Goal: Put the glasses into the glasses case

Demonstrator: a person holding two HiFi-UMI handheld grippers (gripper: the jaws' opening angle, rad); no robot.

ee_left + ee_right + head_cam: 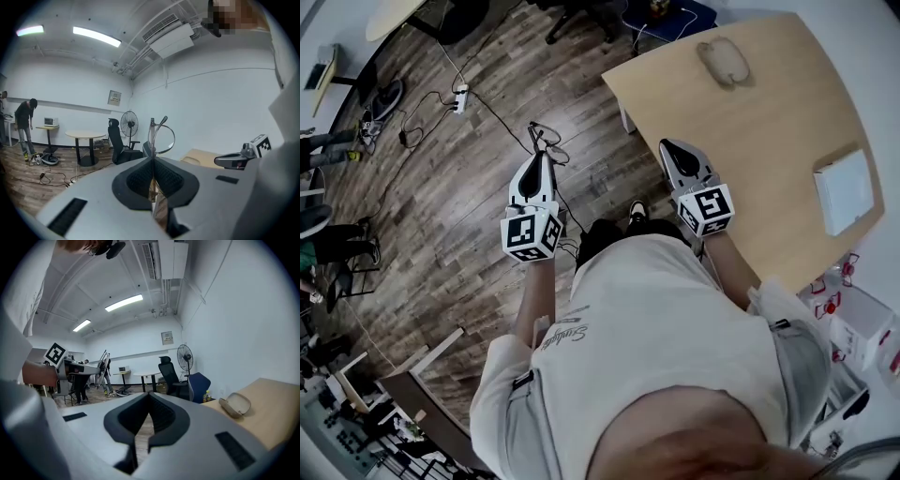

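Thin wire-framed glasses stick up out of my left gripper, which is shut on them and held over the wooden floor, left of the table. In the left gripper view the glasses rise upright from the closed jaws of that gripper. The beige glasses case lies open at the far side of the light wooden table; the case also shows in the right gripper view. My right gripper hovers at the table's near-left edge, shut on nothing.
A white flat box lies on the table's right side. Cables and a power strip run across the floor. Office chairs, a fan and a round table stand further off; a person is at the far left.
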